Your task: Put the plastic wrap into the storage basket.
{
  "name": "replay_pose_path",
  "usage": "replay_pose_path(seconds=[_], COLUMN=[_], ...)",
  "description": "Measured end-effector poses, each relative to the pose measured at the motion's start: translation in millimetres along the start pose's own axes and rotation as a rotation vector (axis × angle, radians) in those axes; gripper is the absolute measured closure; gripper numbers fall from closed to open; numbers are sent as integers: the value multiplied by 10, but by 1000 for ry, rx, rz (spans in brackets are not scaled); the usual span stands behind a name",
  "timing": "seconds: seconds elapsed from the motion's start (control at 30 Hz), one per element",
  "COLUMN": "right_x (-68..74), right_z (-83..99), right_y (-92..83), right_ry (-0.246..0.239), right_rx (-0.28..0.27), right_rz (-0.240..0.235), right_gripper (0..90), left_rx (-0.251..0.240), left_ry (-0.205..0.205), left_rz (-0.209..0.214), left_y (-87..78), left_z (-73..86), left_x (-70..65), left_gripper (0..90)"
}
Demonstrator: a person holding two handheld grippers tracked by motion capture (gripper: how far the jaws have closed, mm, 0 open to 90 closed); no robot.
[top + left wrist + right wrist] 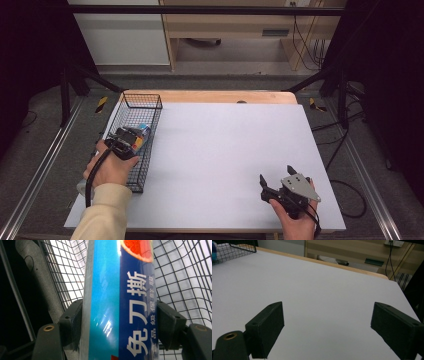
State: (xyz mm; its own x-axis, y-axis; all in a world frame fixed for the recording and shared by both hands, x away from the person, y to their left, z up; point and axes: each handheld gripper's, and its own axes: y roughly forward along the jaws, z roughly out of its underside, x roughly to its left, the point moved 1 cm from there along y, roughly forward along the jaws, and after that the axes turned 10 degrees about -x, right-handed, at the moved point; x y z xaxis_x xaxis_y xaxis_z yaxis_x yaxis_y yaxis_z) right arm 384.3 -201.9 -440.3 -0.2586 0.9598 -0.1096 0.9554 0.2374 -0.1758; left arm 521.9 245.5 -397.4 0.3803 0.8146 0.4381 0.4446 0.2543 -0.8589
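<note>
A long blue box [120, 290] with white Chinese characters and a grapefruit picture stands between my left gripper's [120, 325] black jaws, which press on its two sides. In the high view the left gripper [131, 136] is inside a black wire basket [150, 107] at the table's left edge, with the blue box [144, 131] poking out beyond it. My right gripper [276, 174] rests near the front right of the white table [225, 145]. In the right gripper view the right gripper [327, 325] has its jaws wide apart with nothing between them.
The basket's mesh walls [180, 277] surround the box closely on both sides. The basket's corner [234, 250] sits at the far left in the right gripper view. A wooden edge [225, 96] runs along the table's far side, with cabinets and cables behind.
</note>
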Motion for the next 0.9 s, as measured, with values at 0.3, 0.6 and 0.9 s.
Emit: replay_pose_path(seconds=[0.3, 0.6, 0.9], right_x=[8, 13, 26], right_z=[2, 8, 10], right_y=[5, 11, 17], right_ry=[1, 0, -6], right_rx=[2, 5, 10], right_rz=[-6, -8, -11], right_gripper=[116, 116, 116], left_rx=[5, -19, -44], left_ry=[-3, -12, -21], left_rz=[6, -13, -5], left_y=[9, 9, -21], left_z=[-5, 46, 64], left_x=[12, 36, 32], left_gripper=[315, 284, 251])
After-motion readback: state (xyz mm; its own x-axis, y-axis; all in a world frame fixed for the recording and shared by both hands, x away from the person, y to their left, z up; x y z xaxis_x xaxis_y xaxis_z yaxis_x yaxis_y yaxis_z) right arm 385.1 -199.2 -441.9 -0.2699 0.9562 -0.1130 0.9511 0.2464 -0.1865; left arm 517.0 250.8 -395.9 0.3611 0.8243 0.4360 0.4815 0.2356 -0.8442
